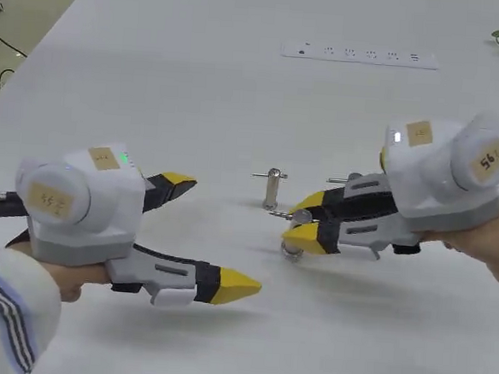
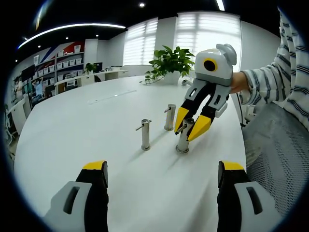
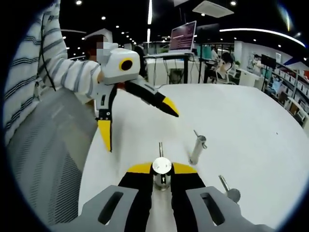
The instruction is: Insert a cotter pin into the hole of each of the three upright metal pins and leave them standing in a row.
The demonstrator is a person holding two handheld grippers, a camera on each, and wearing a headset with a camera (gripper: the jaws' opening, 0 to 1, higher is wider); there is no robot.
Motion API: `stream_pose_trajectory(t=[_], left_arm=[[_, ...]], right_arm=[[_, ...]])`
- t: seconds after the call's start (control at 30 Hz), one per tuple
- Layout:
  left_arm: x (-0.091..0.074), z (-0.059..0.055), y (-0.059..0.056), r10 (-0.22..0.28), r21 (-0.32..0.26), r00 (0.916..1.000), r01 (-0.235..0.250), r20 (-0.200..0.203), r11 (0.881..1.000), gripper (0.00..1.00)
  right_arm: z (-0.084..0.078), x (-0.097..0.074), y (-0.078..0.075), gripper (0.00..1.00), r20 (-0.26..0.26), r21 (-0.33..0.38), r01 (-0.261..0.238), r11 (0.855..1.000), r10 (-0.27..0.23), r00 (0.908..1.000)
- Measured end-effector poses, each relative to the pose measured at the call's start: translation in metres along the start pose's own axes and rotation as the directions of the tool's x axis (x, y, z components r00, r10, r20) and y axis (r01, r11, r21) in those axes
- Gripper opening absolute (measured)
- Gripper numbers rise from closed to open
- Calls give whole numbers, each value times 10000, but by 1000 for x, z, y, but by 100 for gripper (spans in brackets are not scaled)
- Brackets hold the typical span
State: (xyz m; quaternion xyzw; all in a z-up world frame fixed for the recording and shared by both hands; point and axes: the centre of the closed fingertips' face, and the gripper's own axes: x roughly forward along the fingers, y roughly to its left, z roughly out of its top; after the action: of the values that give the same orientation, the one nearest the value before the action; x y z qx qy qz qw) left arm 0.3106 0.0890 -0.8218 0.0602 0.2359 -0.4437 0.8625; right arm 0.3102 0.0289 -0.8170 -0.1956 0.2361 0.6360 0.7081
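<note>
Last pin in hand: the right gripper (image 1: 302, 227) is closed on the near pin (image 2: 183, 141), upright on the table (image 1: 197, 81) close to the second pin (image 2: 145, 134) and third pin (image 2: 169, 117), both already cottered. Its own cotter (image 3: 160, 150) seems seated, though that is hard to tell. The left gripper (image 1: 208, 231) hangs wide open, holding nothing. The next move calls for a gentle release that does not tip the pin.

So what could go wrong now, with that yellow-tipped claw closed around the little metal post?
The right gripper seems clamped on the short upright steel pin; pulling away crookedly could tip it. Two more steel pins stand close by, so a stray swing might knock them. The open left gripper steadies nothing.
</note>
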Motion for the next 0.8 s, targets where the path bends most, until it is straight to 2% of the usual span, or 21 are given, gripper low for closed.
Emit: stream_pose_trajectory(t=[0.07, 0.2, 0.4, 0.47, 0.5, 0.57, 0.8], left_arm=[[2, 1, 0, -35, 24, 10000, 35, -16, 10000, 95], [6, 1, -2, -122, 177, 9997, 125, -190, 9998, 94], [8, 1, -4, -190, -23, 9994, 189, -302, 9998, 92], [7, 0, -5, -206, 1, 9992, 206, -356, 9998, 93], [7, 0, -5, -209, 3, 9991, 209, -367, 9998, 93], [7, 0, -5, -230, -80, 9991, 227, -369, 9997, 93], [2, -2, -2, -53, -265, 9988, 41, -482, 9996, 93]], right_arm=[[-8, -10, -2, 14, -193, -293, -109, 9995, 103, 9998], [-17, -31, -6, 14, -54, -125, -300, 9995, 300, 9995], [-29, -58, -13, 14, -124, -165, -353, 9992, 351, 9993], [-35, -66, -21, 14, -117, 54, -110, 9999, 111, 9999], [-38, -71, -29, 14, 9, 332, 230, 9992, -231, 9997], [-44, -79, -40, 14, 81, 489, 573, 9972, -577, 9983], [-56, -97, -65, 14, -7, 549, 884, 9946, -885, 9961]])
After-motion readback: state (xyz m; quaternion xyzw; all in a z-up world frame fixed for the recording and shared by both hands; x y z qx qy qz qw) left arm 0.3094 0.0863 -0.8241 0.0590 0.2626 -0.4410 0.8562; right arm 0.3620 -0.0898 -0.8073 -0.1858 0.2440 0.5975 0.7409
